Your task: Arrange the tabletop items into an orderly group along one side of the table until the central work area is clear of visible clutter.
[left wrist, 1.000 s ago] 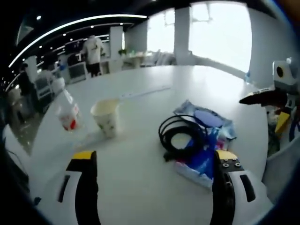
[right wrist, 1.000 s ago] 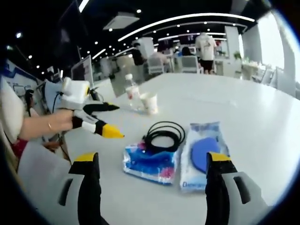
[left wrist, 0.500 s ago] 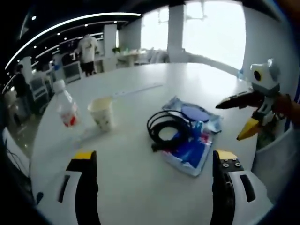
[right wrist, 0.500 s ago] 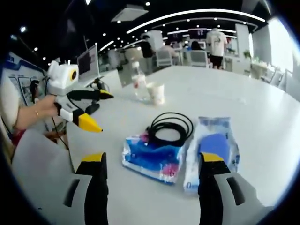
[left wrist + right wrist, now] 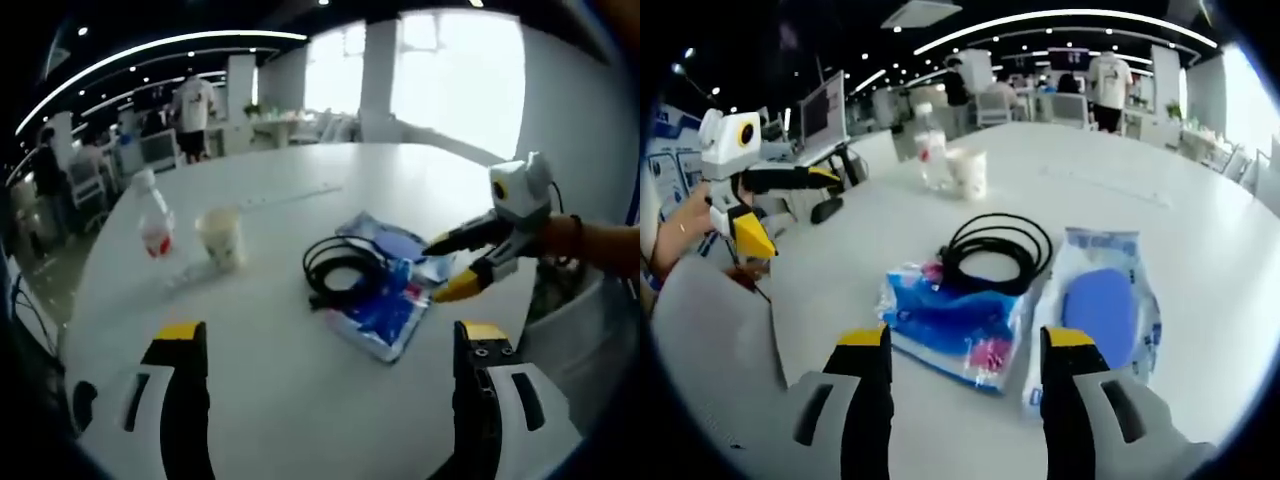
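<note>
Tabletop items lay mid-table: a coiled black cable (image 5: 995, 250) overlapping a blue wipes pack (image 5: 955, 325), beside a clear pouch (image 5: 1105, 310), with a paper cup (image 5: 970, 172) and bottle (image 5: 930, 150) nearer the far edge. The right gripper (image 5: 965, 345) hovered over the pack, jaws apart and empty; the left gripper (image 5: 325, 340) was likewise open, holding nothing. Judging from this, lifting the pack could drag or spill the loose cable resting on it.

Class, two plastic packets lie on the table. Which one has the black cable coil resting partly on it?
The crinkled blue-and-pink packet: the black cable coil overlaps its far edge. The white packet with the blue oval lies beside the coil, uncovered.
</note>
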